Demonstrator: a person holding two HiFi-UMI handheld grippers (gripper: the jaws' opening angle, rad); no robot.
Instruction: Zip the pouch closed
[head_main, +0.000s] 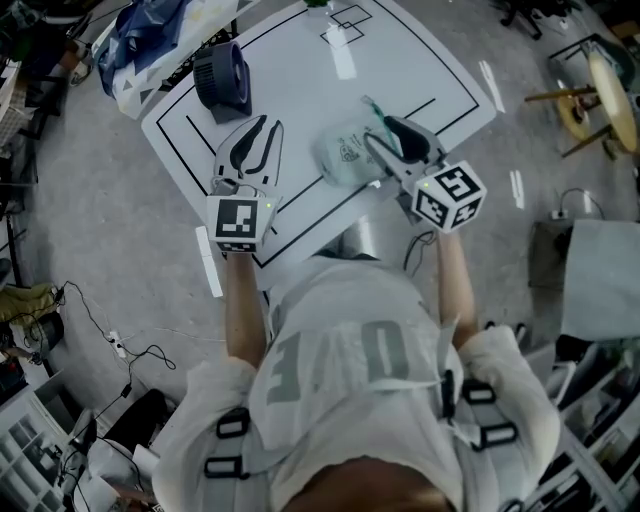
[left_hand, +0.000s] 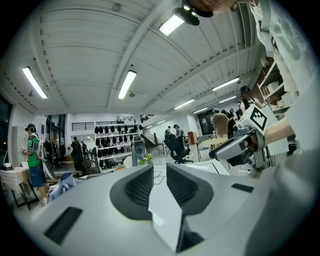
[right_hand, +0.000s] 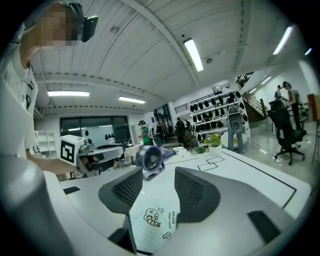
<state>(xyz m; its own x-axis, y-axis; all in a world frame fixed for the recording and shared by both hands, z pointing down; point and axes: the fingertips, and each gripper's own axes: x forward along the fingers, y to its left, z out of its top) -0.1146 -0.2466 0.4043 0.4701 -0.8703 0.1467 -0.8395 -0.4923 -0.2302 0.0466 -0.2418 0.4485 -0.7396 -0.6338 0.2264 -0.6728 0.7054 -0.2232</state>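
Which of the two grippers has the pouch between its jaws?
The right gripper: the pouch lies between its open jaws. The left gripper stands apart from the pouch, with only table between its jaws.

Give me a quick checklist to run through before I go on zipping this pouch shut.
1. Pouch lying on the table: ok.
2. Right gripper at the pouch: ok, the pouch shows between its jaws.
3. Right gripper gripping the pouch: not ok, jaws stand wide, pads off it.
4. Left gripper steadying the pouch: not ok, slightly open, empty, off to the side.
5. Zipper shut: cannot tell.
6. Fan clear of the pouch: ok.
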